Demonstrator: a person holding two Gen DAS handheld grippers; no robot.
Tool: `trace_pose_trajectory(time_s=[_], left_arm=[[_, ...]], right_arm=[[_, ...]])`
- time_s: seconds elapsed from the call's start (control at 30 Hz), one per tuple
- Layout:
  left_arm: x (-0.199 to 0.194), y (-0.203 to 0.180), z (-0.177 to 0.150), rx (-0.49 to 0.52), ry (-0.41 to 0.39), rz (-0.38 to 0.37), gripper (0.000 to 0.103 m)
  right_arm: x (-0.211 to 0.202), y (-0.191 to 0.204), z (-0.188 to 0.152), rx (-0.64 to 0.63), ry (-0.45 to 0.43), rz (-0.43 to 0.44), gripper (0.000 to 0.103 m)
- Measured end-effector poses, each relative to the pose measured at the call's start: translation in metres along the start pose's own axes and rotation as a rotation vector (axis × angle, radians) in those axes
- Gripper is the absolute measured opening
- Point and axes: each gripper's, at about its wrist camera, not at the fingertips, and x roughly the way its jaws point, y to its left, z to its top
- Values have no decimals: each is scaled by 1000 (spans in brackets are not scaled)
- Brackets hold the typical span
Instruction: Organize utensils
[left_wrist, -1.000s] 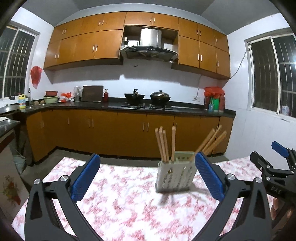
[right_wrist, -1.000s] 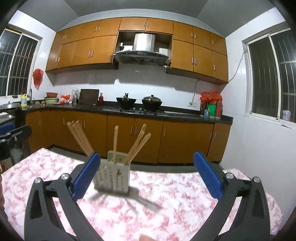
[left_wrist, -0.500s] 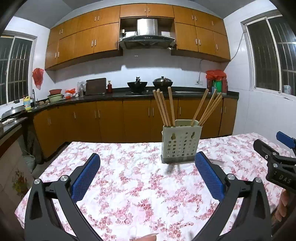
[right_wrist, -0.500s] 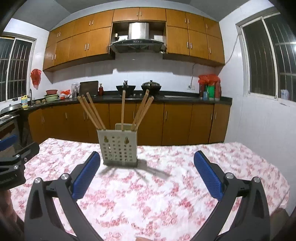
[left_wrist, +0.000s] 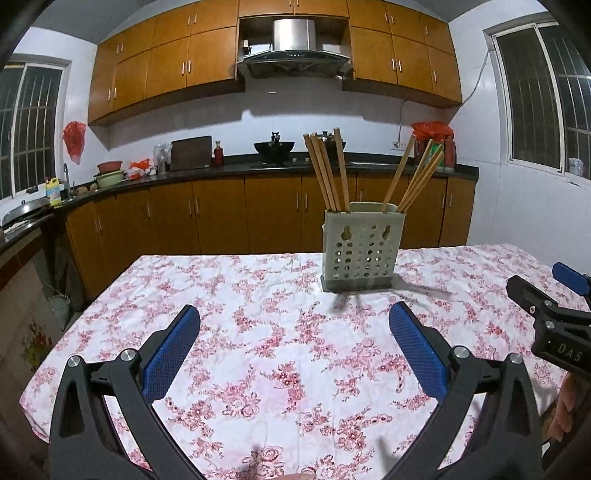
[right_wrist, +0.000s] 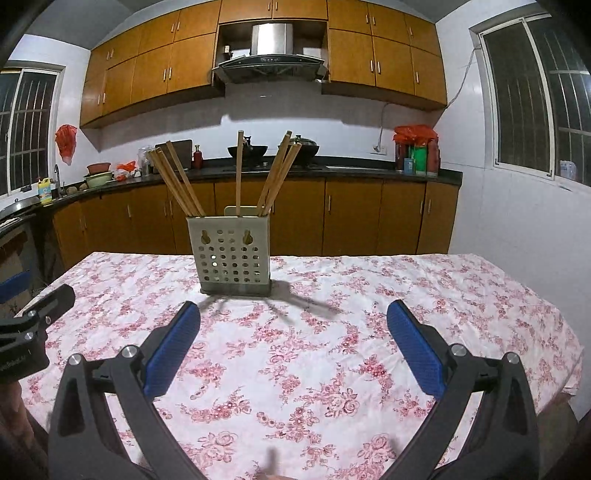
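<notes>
Perforated cream plastic holder (left_wrist: 361, 248) bristling with slim wooden chopsticks (left_wrist: 327, 170) on floral cloth (left_wrist: 280, 354). Left gripper (left_wrist: 294, 350) and right gripper (right_wrist: 293, 347) spread wide, holding nothing.

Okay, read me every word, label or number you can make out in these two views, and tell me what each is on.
"DAS": on the black body of the right gripper, seen from the left wrist.
White lettering on the black body of the left gripper, seen from the right wrist: too blurred to read.
Label on the yellow bottle on the counter: too small.
</notes>
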Motion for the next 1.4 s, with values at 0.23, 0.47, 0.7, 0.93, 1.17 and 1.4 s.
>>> trace_pose_trajectory(time_s=[0.23, 0.47, 0.7, 0.93, 1.17, 1.4], left_arm=[[3, 1, -6, -6, 16, -3, 101], [3, 0, -9, -1, 22, 1, 101], [3, 0, -9, -1, 23, 0, 101], [4, 1, -9, -2, 23, 0, 101], [4, 0, -9, -4, 25, 0, 101], [3, -1, -9, -5, 25, 1, 101]], right_arm=[[4, 0, -5, -9, 19, -3, 99], [5, -1, -7, -6, 23, -4, 99], [5, -2, -9, 0, 26, -5, 99], [5, -2, -9, 2, 27, -5, 99], [5, -2, -8, 1, 27, -5, 99], [5, -2, -8, 2, 27, -5, 99]])
